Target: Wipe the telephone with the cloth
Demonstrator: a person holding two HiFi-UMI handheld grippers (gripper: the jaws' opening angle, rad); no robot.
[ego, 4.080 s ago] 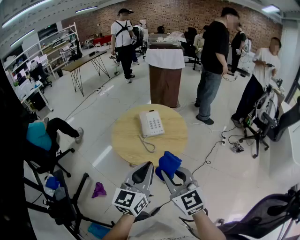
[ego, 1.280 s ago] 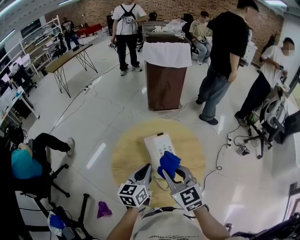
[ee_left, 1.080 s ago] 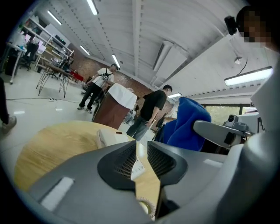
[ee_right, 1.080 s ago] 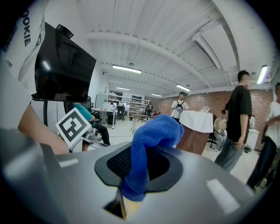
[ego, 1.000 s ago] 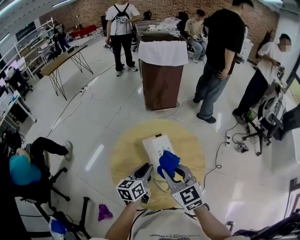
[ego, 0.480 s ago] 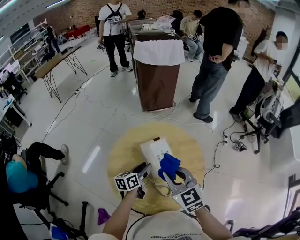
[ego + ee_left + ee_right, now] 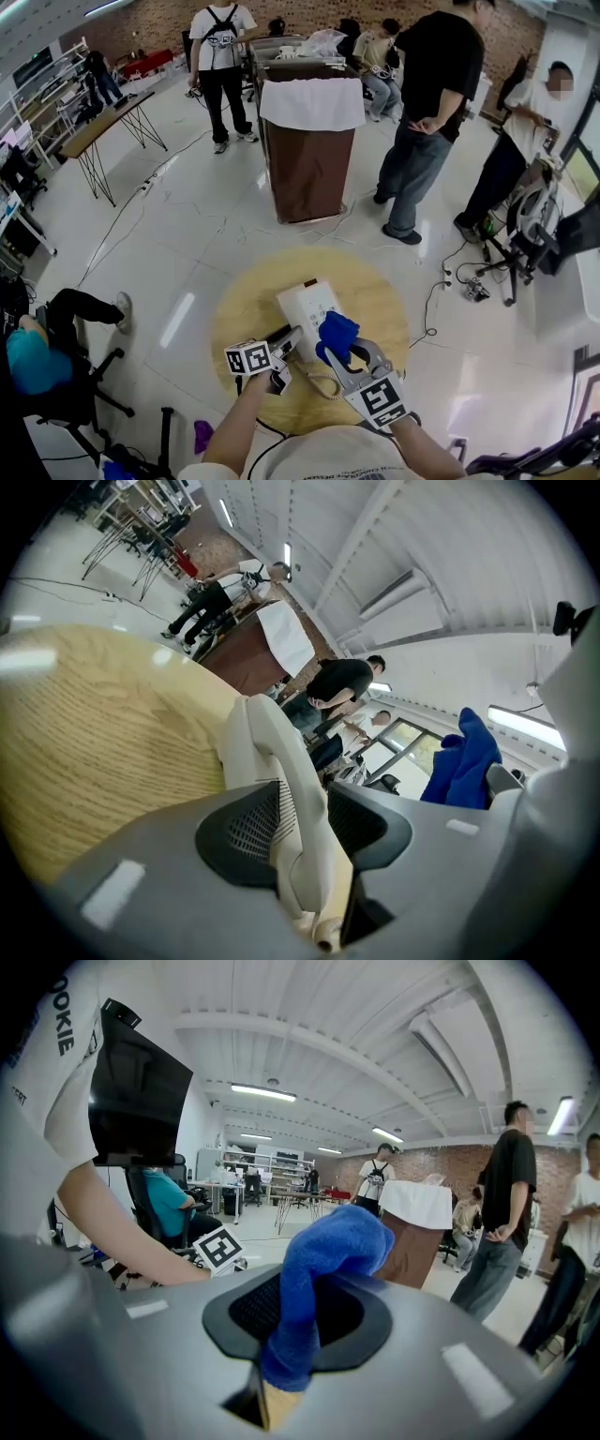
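Observation:
A white telephone (image 7: 305, 305) lies on the round wooden table (image 7: 375, 300). My left gripper (image 7: 286, 338) is low at its near left edge. In the left gripper view the cream handset (image 7: 281, 789) runs between the two jaws of my left gripper (image 7: 300, 829), above the tabletop (image 7: 94, 752). These jaws stand wide and have just been closing slightly; I see no firm press on the handset. My right gripper (image 7: 342, 352) hovers at the phone's near right edge, shut on a blue cloth (image 7: 336, 332). The cloth (image 7: 323, 1251) bunches up out of the right gripper (image 7: 295, 1324).
A brown lectern (image 7: 309, 159) draped in white stands beyond the table. A person in black (image 7: 427, 112) and others stand around it. Cables (image 7: 441, 286) trail on the floor at right. A seated person (image 7: 37, 356) and chair legs are at lower left.
My left gripper has dropped, rolled and slid onto the phone's left side, where the handset lies. The right gripper with the cloth has hardly moved.

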